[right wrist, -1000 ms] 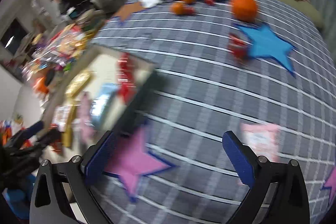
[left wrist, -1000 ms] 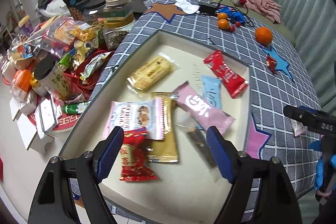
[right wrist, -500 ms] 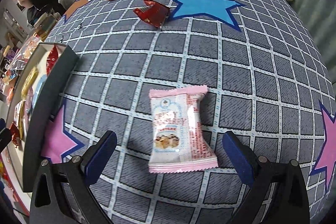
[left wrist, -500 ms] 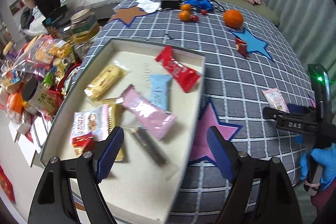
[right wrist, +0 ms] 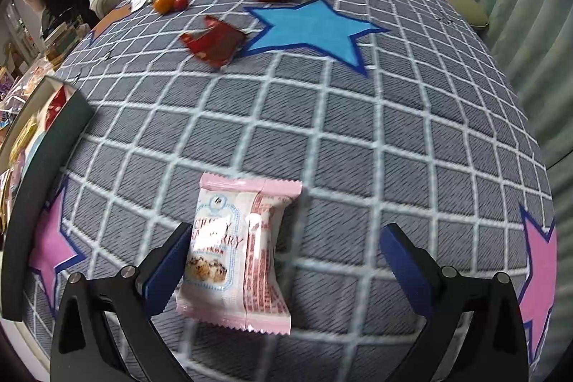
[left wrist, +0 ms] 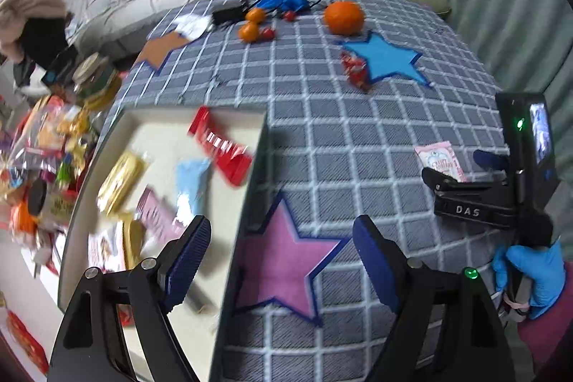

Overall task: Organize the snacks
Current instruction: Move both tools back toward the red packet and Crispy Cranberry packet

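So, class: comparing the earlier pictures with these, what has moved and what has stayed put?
The right gripper has closed in on the pink snack packet, now between its open fingers, ungripped. The left gripper swung from over the tray to the pink star. The snacks and oranges stayed put.

Tray (left wrist: 258, 167) snacks (left wrist: 189, 181) motion-blurred

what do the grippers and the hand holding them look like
Both grippers, left and right, have black metal frames with silver bolts and ribbed dark blue pads. Seen from the left wrist, the right one's body bears white "DAS" lettering, a green light and a small screen. The hand on it wears a blue glove and a magenta sleeve.
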A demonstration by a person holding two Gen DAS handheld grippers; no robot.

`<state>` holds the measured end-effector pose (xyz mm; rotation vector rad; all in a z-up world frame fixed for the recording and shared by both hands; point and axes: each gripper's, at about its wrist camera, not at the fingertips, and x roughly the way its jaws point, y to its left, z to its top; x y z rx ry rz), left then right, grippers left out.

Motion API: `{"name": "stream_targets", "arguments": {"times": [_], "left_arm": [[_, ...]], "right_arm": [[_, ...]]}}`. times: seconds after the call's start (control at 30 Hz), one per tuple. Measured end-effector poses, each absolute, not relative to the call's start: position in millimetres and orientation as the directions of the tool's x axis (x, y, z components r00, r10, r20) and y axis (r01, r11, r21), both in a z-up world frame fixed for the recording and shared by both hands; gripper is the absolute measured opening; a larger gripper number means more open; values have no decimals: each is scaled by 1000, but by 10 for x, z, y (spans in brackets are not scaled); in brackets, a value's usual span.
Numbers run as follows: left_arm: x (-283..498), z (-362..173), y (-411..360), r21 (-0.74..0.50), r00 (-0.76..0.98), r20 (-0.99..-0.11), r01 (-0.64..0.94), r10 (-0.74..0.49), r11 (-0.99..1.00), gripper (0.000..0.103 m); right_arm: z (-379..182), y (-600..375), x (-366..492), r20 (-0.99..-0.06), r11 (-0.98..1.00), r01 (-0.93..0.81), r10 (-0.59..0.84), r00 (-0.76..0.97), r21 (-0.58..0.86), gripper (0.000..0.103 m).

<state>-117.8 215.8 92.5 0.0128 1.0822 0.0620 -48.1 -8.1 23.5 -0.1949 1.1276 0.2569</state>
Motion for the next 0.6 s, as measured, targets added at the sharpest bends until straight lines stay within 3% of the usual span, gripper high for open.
{"name": "stream_targets", "arguments": {"times": [0.2, 0.6], "left_arm": [[-682, 1078, 1903, 39, 506, -862, -13, 41, 999, 85], [249, 503, 1551, 30, 456, -889, -27, 39, 999, 85]], "right_arm": [[241, -687, -260, -882, 987, -161, 54, 468, -25, 102], [235, -778, -371, -838, 986, -167, 71, 541, -24, 103]]}}
